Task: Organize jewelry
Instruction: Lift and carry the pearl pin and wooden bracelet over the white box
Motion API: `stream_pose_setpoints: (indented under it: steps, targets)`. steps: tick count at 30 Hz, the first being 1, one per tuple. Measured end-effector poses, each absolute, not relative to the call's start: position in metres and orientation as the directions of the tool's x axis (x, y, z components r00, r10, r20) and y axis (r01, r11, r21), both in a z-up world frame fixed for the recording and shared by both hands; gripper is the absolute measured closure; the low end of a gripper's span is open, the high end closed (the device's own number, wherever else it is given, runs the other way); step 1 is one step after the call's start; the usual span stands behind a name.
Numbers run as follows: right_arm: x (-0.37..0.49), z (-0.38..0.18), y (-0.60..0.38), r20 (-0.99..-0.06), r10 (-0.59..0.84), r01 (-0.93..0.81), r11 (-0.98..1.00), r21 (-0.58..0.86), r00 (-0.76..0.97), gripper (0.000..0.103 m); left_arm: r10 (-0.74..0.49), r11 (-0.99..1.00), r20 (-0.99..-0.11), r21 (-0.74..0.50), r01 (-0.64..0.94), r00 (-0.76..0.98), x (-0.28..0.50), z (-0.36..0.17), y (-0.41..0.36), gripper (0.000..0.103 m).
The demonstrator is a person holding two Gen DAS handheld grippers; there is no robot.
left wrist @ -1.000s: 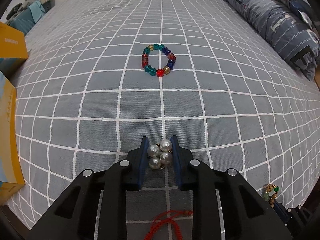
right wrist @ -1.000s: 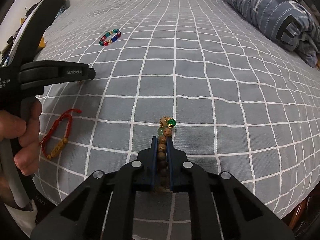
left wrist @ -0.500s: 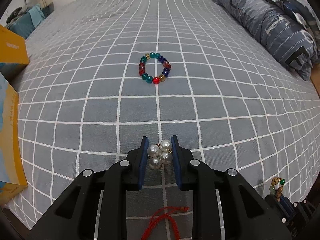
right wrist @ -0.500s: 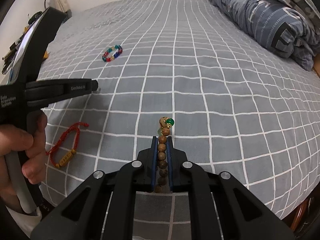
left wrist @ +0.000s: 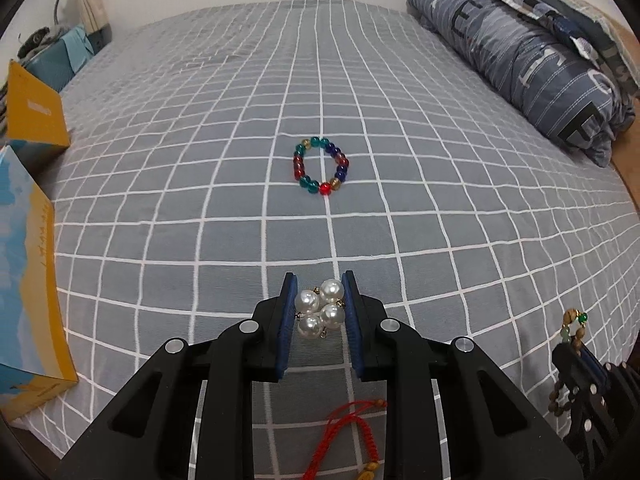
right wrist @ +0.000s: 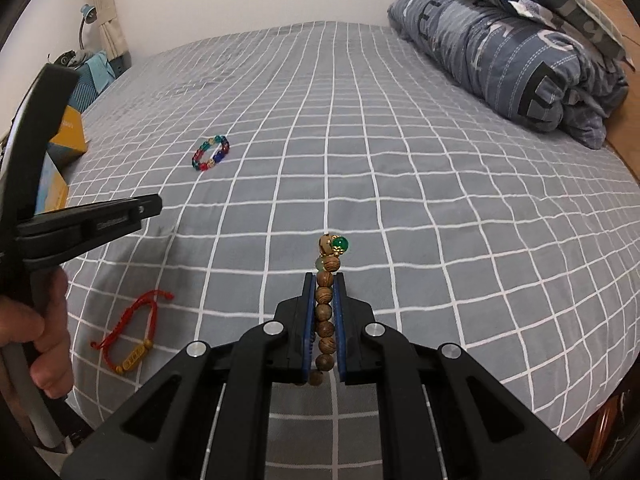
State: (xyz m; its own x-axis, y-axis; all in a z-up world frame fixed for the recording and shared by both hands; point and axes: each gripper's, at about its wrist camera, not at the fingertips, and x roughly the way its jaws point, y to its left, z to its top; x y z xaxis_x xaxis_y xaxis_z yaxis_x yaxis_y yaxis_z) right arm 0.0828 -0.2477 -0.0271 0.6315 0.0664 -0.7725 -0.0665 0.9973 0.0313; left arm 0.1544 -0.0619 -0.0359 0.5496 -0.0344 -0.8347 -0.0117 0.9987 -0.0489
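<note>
Left gripper (left wrist: 319,300): blue pads pinch a cluster of pearl beads (left wrist: 320,308), held clear above the checked bedspread (left wrist: 400,220). Right gripper (right wrist: 323,300): pads pressed onto a wooden bead bracelet (right wrist: 325,312), which runs lengthwise between them; its green bead (right wrist: 340,243) and charm stand out past the fingertips at 12 o'clock.

Pieces not yet gathered: a coloured glass bead bracelet (left wrist: 321,166) lies flat at 12 o'clock in the left view, well apart from the pads, and a red cord bracelet (right wrist: 128,336) lies at 9 o'clock in the right view, near the bed's front edge and the person's hand (right wrist: 36,336). Yellow boxes (left wrist: 28,280) stand at 9 o'clock in the left view; whether they are the destination cannot be told.

Step in hand, as judged: carrying both held pieces to a common spot.

- Keep both grips firm; round pearls can roll out of flat pads.
- Lower each piece until it touches the cloth before spreading the fingers, so that beads do not bounce or scatter.
- Set pieces beside one another, not overlapping, to avoid tangling the charm with the cord.
- Keep the two grippers apart on approach, since they work close together here.
</note>
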Motion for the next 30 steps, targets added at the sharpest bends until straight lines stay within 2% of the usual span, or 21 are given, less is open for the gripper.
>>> stream_pose_setpoints:
  steps: [19, 30]
  targets:
    - [0.089, -0.004, -0.233, -0.686, 0.014, -0.027, 1.000, -0.008, 0.728, 0.095, -0.046, 0.994, -0.727, -0.099, -0.039, 0.685, 0.122, 0.009, -0.016, 0.081]
    - [0.094, 0.010, -0.202, -0.647, 0.041, -0.053, 0.999, 0.000, 0.762, 0.095, -0.005, 0.992, -0.664, -0.098, -0.080, 0.748, 0.096, 0.033, 0.023, 0.081]
